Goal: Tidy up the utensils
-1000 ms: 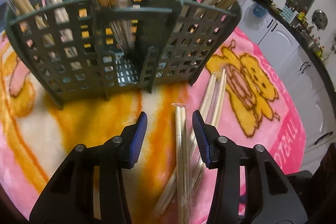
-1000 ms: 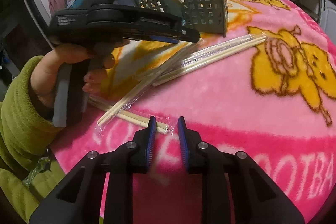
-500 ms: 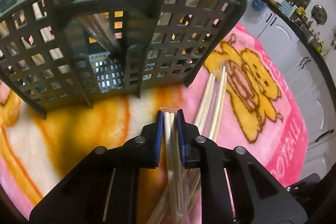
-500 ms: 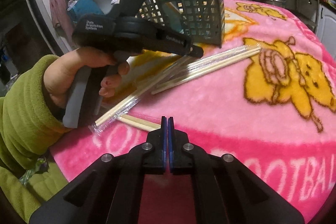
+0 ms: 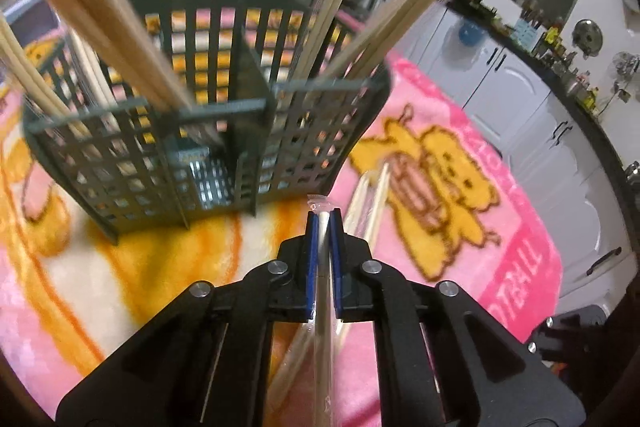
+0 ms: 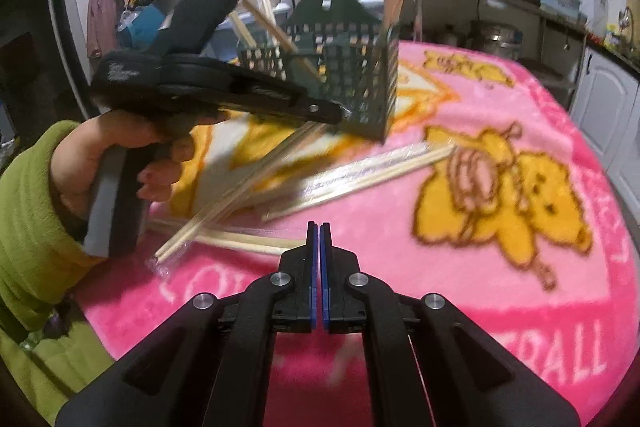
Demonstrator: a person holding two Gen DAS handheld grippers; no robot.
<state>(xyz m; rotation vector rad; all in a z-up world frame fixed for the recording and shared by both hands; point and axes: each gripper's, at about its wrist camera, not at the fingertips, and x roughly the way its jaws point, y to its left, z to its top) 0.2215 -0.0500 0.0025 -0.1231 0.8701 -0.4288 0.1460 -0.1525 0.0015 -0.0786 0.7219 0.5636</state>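
Observation:
My left gripper [image 5: 323,223] is shut on a plastic-wrapped pair of chopsticks [image 5: 322,307], whose tip pokes out just in front of the dark green slotted caddy [image 5: 200,131]. Several chopstick pairs [image 5: 120,39] stand in the caddy's compartments. In the right wrist view the left gripper [image 6: 338,115] holds that pair [image 6: 240,187] slanting down toward the person's hand. My right gripper [image 6: 319,227] is shut at the end of another wrapped pair [image 6: 240,243] lying on the blanket; that end runs in behind its left fingertip.
A pink blanket [image 6: 440,299] with yellow cartoon figures covers the table. More wrapped chopsticks [image 6: 360,179] lie loose beside the caddy [image 6: 348,79]. A hand in a green sleeve [image 6: 36,219] holds the left gripper. White cabinets [image 5: 560,131] stand to the right.
Both grippers went from open to shut. The left one closed on a wrapped pair and rose toward the caddy. The right one closed at the end of another pair and lifted slightly.

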